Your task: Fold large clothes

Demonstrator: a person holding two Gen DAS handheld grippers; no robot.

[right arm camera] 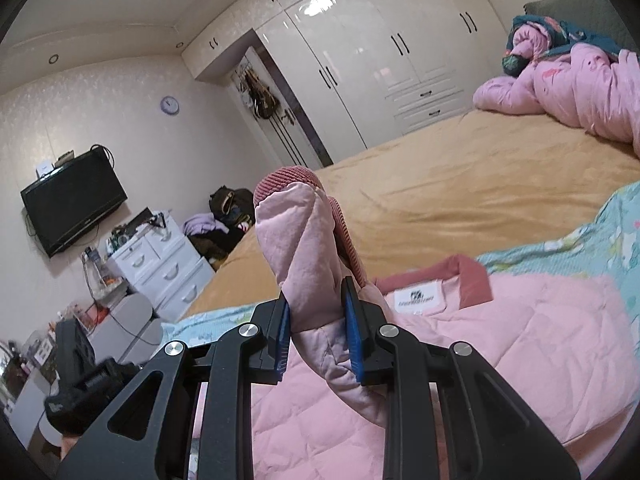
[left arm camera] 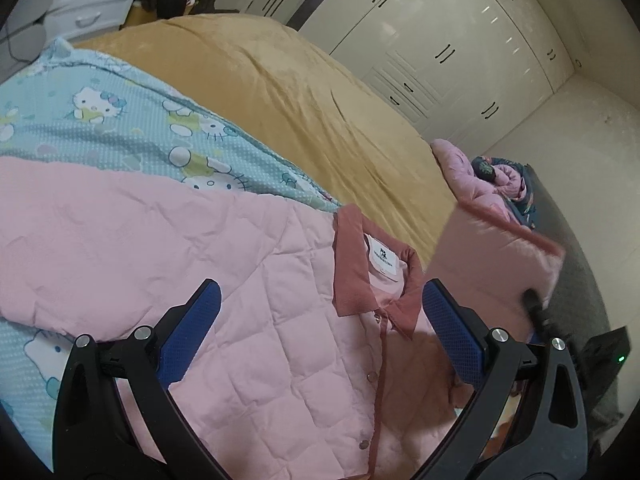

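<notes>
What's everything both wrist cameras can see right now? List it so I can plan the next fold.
quilted jacket: one, pale pink, lying buttoned on the printed sheet, collar towards the bare bed
collar: one, dusty red, white label inside
sleeve: one, pink with red ribbed cuff, lifted off the jacket
printed sheet: one, light blue with cartoon cats, under the jacket
bed cover: one, mustard yellow
duvet: one, pink and dark floral, bunched at the bed's far end
wardrobe: one, glossy white, along the wall
drawer unit: one, white, cluttered top
television: one, black, wall-mounted
wall clock: one, purple rim
left gripper: black with blue pads, open above the jacket
right gripper: shut on the sleeve
</notes>
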